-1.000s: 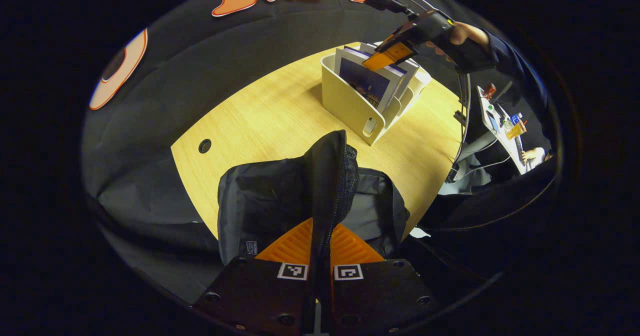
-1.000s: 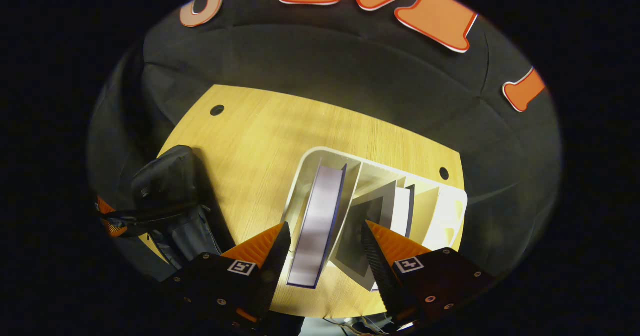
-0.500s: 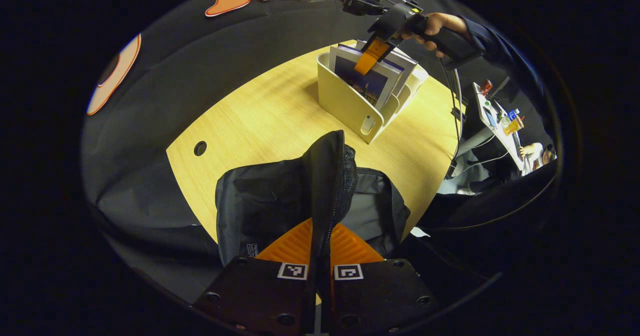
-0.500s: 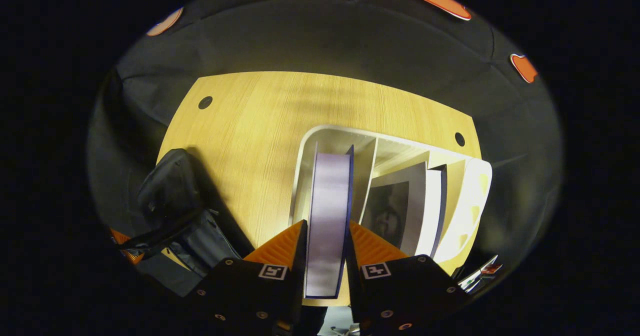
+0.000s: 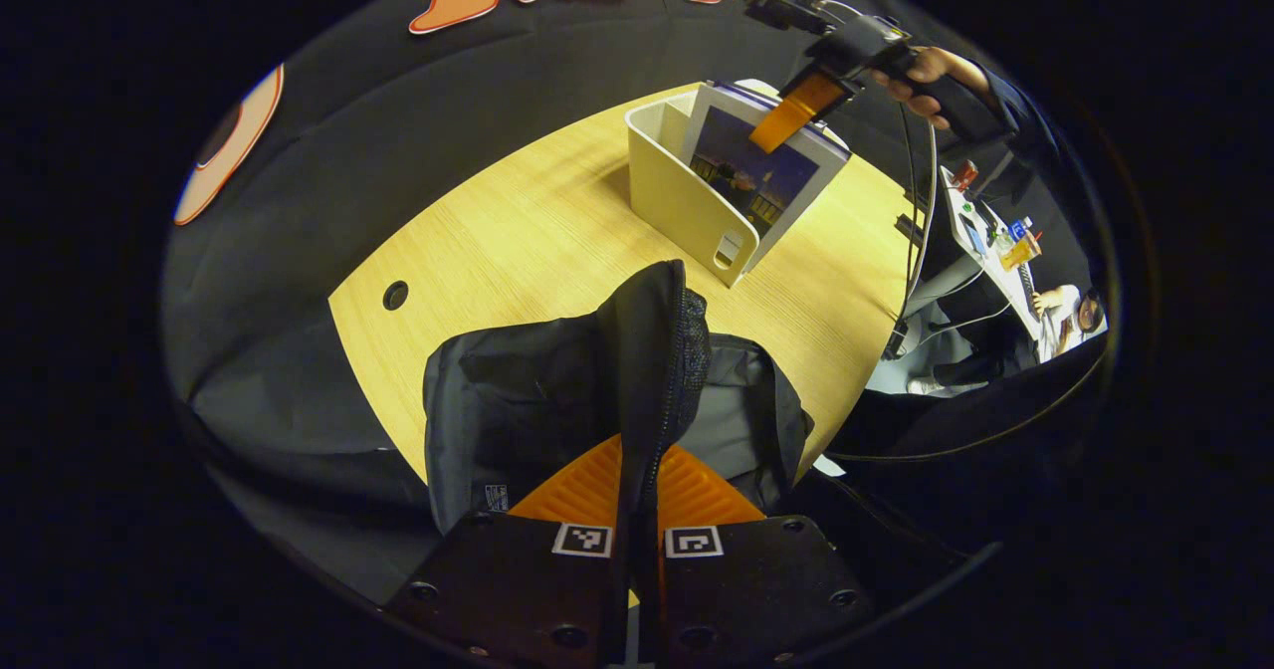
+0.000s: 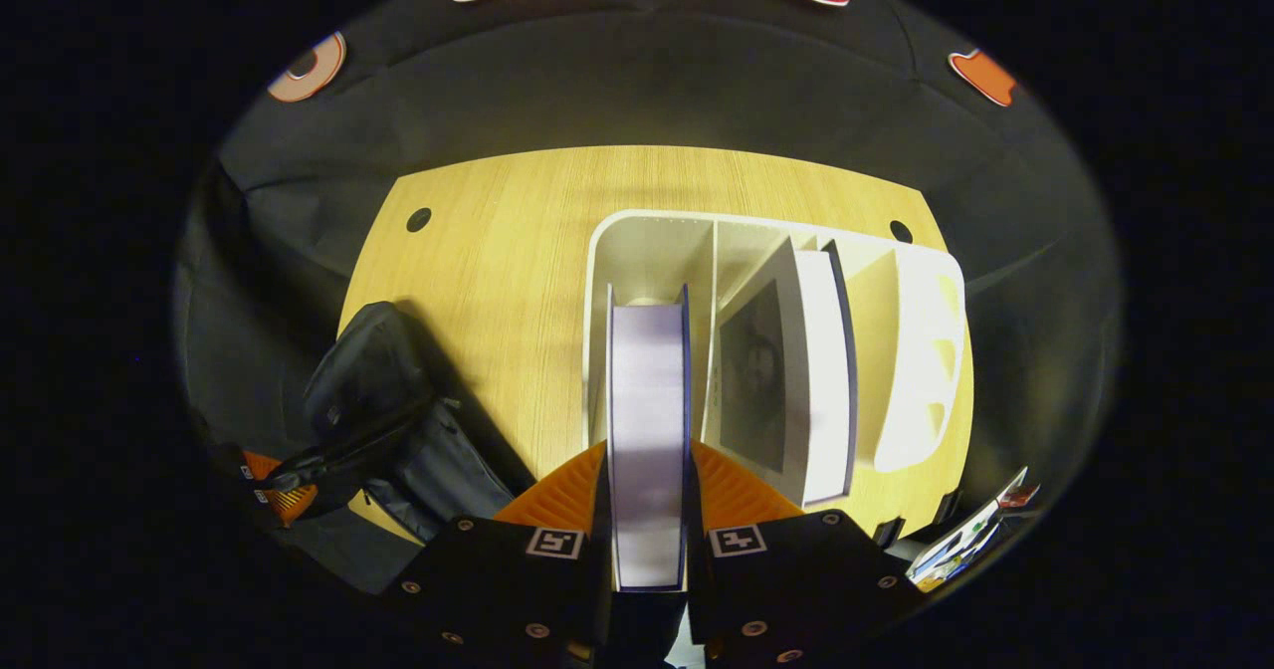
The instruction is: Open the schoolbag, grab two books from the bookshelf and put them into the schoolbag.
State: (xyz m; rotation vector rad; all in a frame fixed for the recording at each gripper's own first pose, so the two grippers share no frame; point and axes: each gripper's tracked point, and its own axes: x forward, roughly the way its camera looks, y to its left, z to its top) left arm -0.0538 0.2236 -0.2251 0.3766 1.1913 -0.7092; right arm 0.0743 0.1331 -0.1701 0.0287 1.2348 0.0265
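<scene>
- Clamping the first book (image 6: 647, 420) by its top edge, the right gripper (image 6: 647, 480) has both fingers pressed on the covers, presumably to draw it up out of the bookshelf (image 6: 637, 251); the book stands partly raised from the leftmost slot
- One second book (image 6: 796, 370) leans in the next slot, so two books in all
- The left gripper (image 5: 637, 490) is closed on the schoolbag (image 5: 518, 400) flap, likely holding the mouth open for loading
- One schoolbag sits on the table (image 5: 518, 241) near the front edge, well apart from the one bookshelf
</scene>
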